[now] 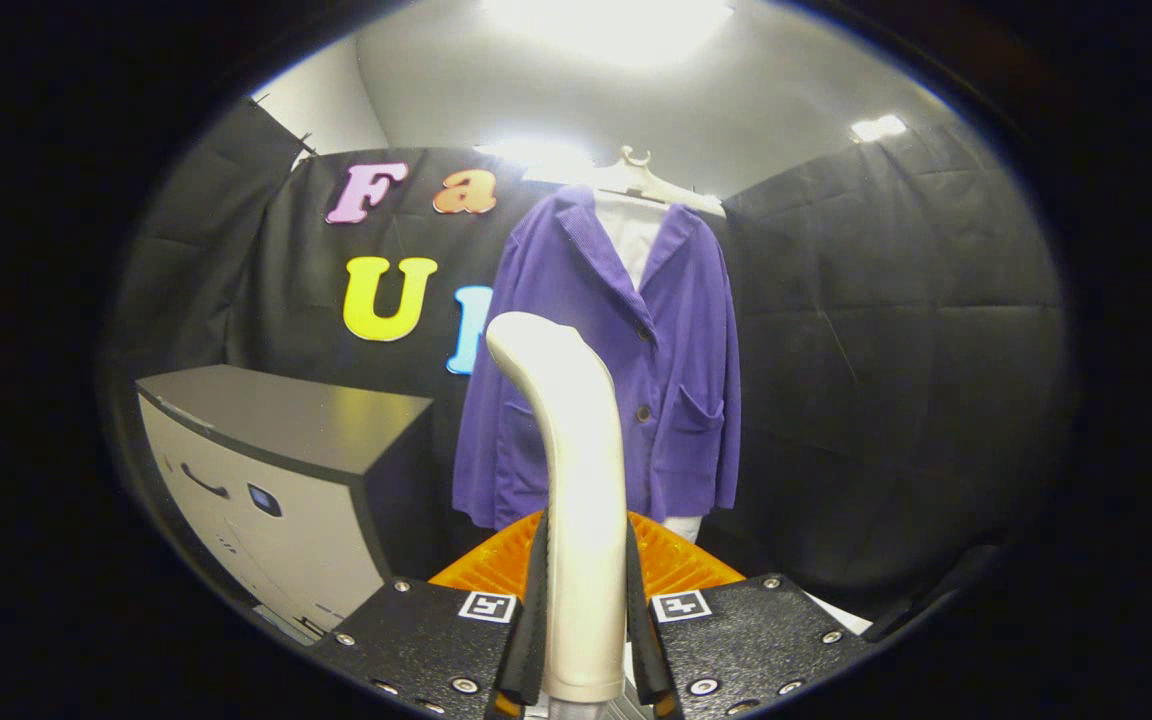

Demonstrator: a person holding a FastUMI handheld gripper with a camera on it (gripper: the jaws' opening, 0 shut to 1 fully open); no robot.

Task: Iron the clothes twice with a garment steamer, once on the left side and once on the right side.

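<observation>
A purple jacket [671,370] over a white shirt [633,232] hangs on a pale hanger [641,180] against the booth's black wall, well beyond the fingers. My gripper [586,620] is shut on the handle of a cream garment steamer [576,480], which stands upright between the two fingers. The steamer's curved head [531,345] points toward the jacket's left front panel, still apart from the cloth. The lower end of the handle is hidden below the fingers.
A grey and white cabinet [276,470] stands to the left of the jacket. An orange ribbed object [671,565] lies just ahead of the fingers, under the jacket's hem. Black cloth walls close in the back and right.
</observation>
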